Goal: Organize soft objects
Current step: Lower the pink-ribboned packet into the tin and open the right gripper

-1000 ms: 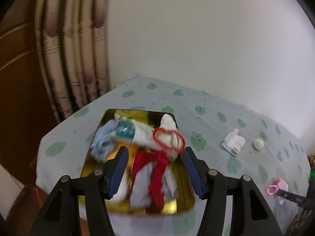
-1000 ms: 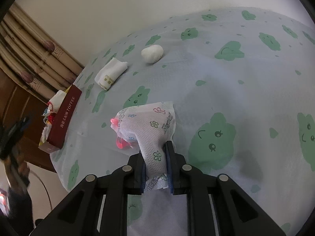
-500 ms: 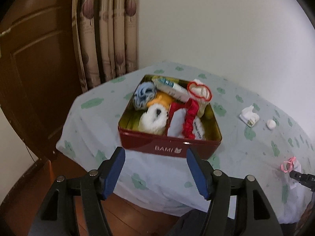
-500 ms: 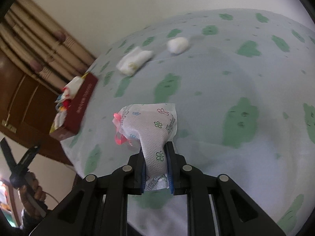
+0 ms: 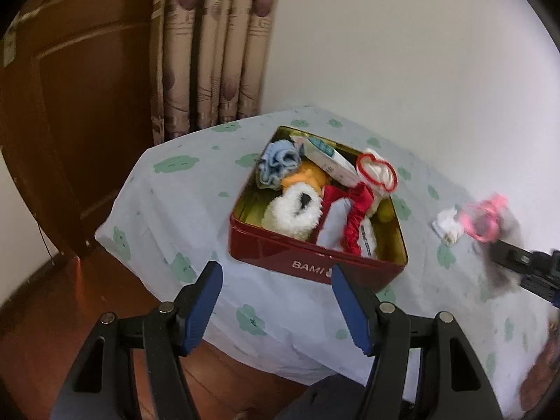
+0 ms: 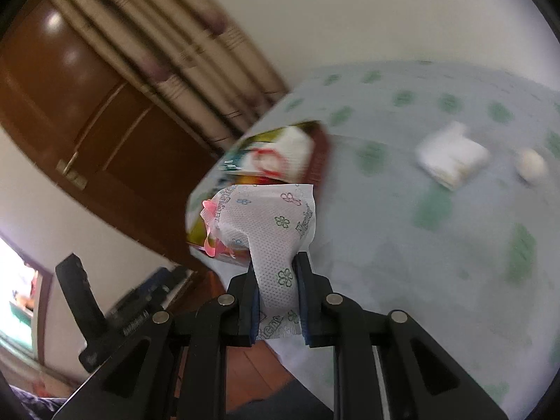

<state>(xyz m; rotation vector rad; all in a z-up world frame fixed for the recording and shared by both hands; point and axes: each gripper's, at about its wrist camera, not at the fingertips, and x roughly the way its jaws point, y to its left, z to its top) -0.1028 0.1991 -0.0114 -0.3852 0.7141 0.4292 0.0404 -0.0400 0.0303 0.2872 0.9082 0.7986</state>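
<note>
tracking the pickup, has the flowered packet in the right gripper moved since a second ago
Yes. The right gripper has carried the flowered packet up off the tablecloth and toward the red tin, which now sits just behind it.

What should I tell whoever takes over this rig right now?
Right gripper: shut on a white packet, carried above the table toward the tin.
Left gripper: open, empty, in front of the tin.
Done: tin already holds several soft things.
Left: drop the packet in, then fetch the folded cloth and the white ball from the table.
</note>
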